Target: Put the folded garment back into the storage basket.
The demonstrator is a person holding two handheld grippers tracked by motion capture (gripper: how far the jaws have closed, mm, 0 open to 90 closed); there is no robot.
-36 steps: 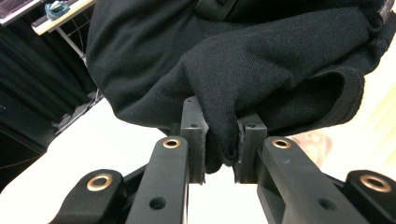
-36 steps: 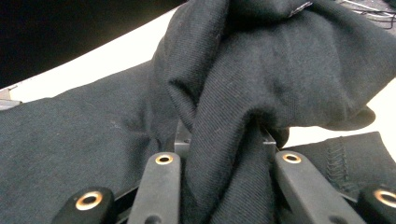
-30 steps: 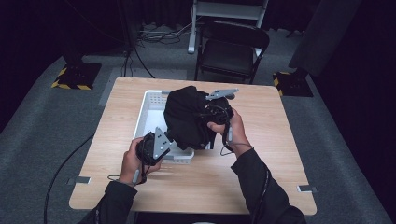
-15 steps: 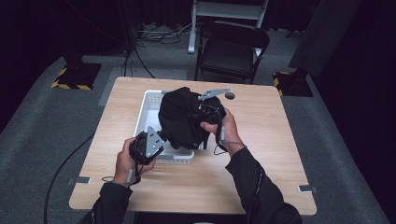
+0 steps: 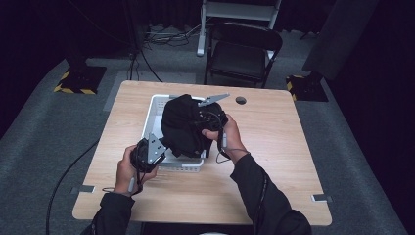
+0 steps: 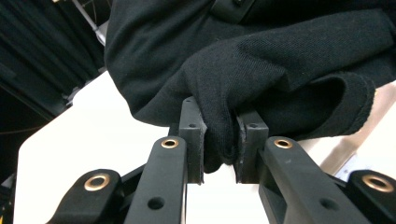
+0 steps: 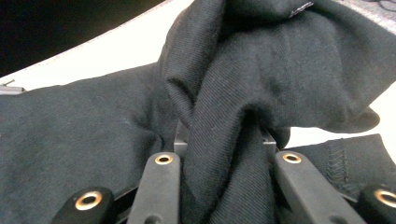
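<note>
Garment [image 5: 182, 126]: black, soft knit, bunched; held above white basket [image 5: 152, 113], far-centre of surface [image 5: 274, 147].
Left gripper [image 6: 219, 156]: pinching a fold near its hem.
Right gripper [image 7: 223, 154]: clamped on a thick fold.
Basket: slotted plastic walls.
Open room: bare wood right and near.

The bare tabletop [image 5: 279, 142] right of the white basket [image 5: 152, 110] offers open passage. The bunched black garment [image 5: 183, 127] covers the basket opening and blocks entry from above. The near tabletop edge offers free room.
</note>
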